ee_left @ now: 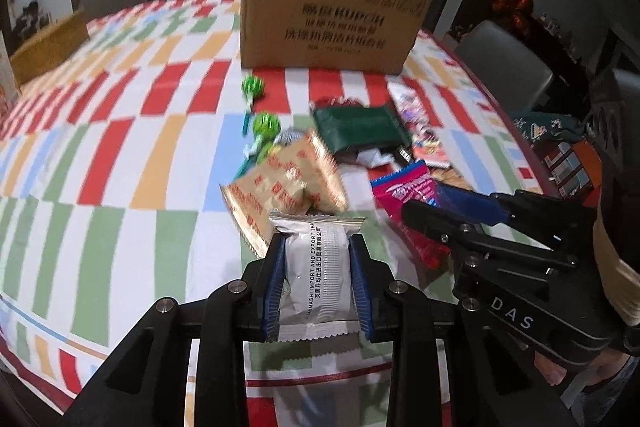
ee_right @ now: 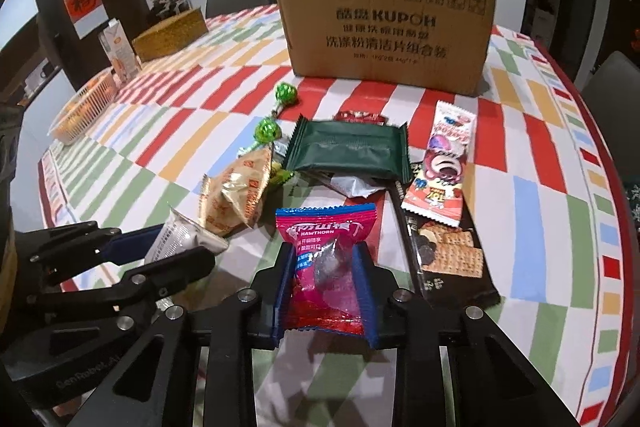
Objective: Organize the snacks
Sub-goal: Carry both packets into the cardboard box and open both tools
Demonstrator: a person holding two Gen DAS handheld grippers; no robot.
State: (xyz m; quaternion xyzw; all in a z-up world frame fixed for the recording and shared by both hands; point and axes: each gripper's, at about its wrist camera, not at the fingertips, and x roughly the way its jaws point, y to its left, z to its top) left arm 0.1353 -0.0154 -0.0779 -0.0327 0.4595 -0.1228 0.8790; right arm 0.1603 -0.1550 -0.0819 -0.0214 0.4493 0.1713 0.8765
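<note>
My left gripper is shut on a white snack packet, held above the table's near edge; the packet also shows in the right wrist view. My right gripper is shut on a pink hawthorn packet, which also shows in the left wrist view. Beyond them lies a pile of snacks: a tan packet, a dark green packet, two green lollipops, a cartoon packet and a biscuit packet. A cardboard box stands behind the pile.
The round table has a checked cloth. A wicker box, a carton and a white basket stand at the far left. Grey chairs surround the table.
</note>
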